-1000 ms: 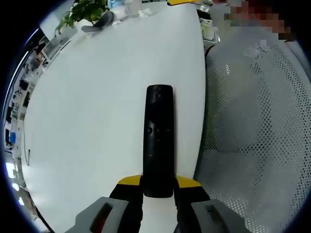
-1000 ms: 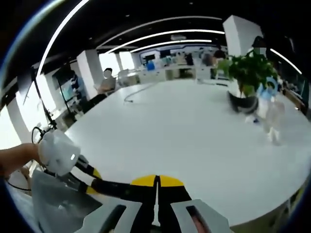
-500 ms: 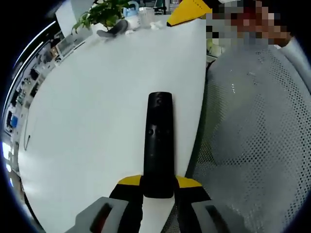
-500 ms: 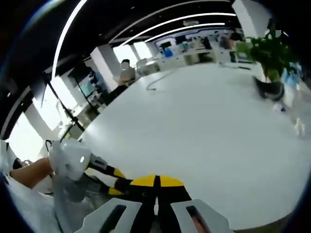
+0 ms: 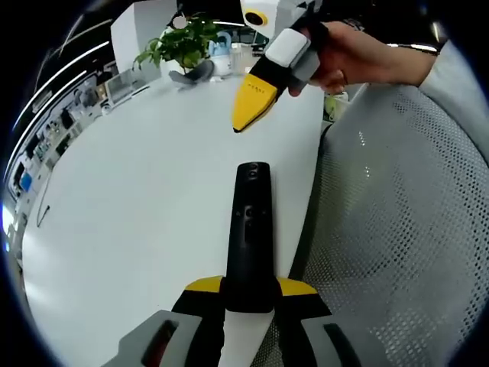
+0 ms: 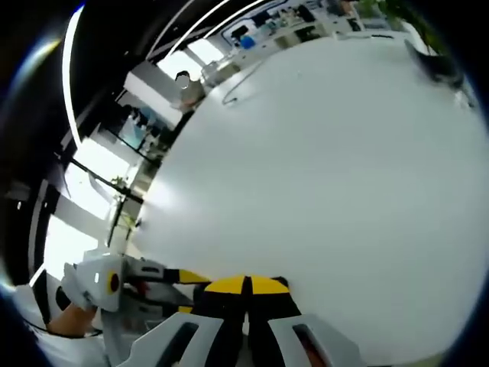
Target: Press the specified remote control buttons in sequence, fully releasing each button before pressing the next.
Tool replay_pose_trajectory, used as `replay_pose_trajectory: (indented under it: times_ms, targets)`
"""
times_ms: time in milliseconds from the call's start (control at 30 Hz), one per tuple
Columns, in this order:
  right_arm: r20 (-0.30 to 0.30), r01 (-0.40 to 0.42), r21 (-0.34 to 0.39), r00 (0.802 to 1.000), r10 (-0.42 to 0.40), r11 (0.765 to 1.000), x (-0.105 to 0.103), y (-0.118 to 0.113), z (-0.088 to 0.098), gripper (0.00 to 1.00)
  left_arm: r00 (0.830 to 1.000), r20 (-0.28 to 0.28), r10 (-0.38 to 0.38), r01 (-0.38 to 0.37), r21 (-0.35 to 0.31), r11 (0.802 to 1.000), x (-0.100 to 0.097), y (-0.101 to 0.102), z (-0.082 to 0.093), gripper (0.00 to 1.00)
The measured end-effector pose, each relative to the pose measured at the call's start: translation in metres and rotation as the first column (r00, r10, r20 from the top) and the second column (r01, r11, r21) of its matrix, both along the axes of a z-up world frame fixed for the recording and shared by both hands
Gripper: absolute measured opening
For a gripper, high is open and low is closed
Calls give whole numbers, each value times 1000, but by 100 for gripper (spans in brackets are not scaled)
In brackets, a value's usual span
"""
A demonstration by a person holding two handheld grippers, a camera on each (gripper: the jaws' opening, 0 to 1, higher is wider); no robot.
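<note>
Left gripper point(image 5: 248, 294) clamped on black remote control point(image 5: 250, 229), held over white table point(image 5: 137, 199) edge. Right gripper point(image 6: 246, 294) jaws closed together, holding nothing; its yellow tips hover above the remote's far end.

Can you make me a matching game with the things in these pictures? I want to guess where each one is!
Things:
1. remote control
2. right gripper
3. potted plant

Places or states:
A. at the far end of the white table
B. clamped at its near end in the left gripper
C. shut, yellow tip in the air beyond the remote

Pairs: 1-B, 2-C, 3-A
</note>
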State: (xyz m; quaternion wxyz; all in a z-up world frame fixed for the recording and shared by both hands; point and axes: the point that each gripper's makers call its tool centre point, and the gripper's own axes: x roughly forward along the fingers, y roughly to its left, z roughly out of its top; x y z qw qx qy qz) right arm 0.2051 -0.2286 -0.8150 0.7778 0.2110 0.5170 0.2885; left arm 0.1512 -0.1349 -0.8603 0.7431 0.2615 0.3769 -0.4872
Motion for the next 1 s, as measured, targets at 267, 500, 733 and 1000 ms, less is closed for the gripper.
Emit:
replay_pose_trajectory:
  times_ms: [267,500,733,1000]
  targets:
    - [-45,-13,-85,999,9,996,-5,-5,-20,0,1000,13,2,-1,-41,999,1,-2,0,24]
    - [-117,1,-23,993,-4,1000,-11,1,-24,0,1000,6,16,-15,-57,998,2,-3,-1,24]
    - [-144,43,-18,989,-45,999,-7,-3,-28,0,1000,6,14,-14,-67,998,2,-4,-1,24]
    - [-123,27,-62,992,-34,998,-6,-4,-32,0,1000,7,15,-14,-77,997,2,-6,0,24]
